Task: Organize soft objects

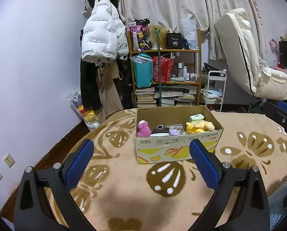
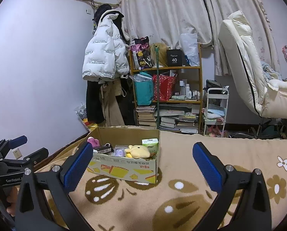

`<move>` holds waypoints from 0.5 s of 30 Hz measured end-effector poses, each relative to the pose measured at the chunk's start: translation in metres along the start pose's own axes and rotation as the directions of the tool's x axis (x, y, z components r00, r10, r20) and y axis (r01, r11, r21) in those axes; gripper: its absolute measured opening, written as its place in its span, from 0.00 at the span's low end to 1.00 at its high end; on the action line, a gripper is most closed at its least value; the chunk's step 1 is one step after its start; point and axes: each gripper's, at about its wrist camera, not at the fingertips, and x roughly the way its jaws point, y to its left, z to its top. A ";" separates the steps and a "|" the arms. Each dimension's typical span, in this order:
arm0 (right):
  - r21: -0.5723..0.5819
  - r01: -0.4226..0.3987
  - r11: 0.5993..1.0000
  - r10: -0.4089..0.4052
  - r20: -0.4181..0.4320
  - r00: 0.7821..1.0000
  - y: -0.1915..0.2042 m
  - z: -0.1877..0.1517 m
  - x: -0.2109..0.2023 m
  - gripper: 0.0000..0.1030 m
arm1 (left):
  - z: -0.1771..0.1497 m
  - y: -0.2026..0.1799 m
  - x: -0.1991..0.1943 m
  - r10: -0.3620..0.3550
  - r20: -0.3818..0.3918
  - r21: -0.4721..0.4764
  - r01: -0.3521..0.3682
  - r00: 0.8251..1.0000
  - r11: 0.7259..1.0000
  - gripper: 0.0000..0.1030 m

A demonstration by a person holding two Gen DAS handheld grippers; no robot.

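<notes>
An open cardboard box point(image 1: 174, 144) stands on the tan flowered blanket point(image 1: 124, 188). It holds a pink plush toy point(image 1: 143, 128), a yellow plush toy point(image 1: 200, 126), a black pouch point(image 1: 159, 130), a purple item in clear wrap point(image 1: 175, 130) and a green-and-white carton point(image 1: 196, 117). My left gripper point(image 1: 141, 157) is open and empty, short of the box front. My right gripper point(image 2: 143, 163) is open and empty, to the right of the box point(image 2: 124, 168); the yellow plush point(image 2: 138, 151) and pink plush point(image 2: 93, 141) show there. The left gripper also shows at the left edge of the right wrist view point(image 2: 28, 146).
A wooden shelf point(image 1: 165, 73) with bags, bottles and stacked books stands behind the bed. A white puffer jacket point(image 1: 103, 30) hangs at the left. A cream recliner chair point(image 1: 249, 61) and a small white cart point(image 1: 214, 88) are at the right. A plastic bag point(image 1: 85, 111) sits on the floor.
</notes>
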 end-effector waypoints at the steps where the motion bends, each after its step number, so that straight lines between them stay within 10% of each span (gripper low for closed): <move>1: 0.001 0.001 1.000 -0.001 0.000 1.000 -0.001 0.000 0.000 1.00 | 0.000 0.000 0.000 0.004 -0.002 -0.001 -0.004 1.000 1.000 0.96; 15: 0.004 0.007 1.000 -0.007 -0.023 1.000 -0.007 -0.006 0.005 1.00 | -0.001 0.001 0.005 0.014 -0.024 -0.006 -0.014 1.000 1.000 0.96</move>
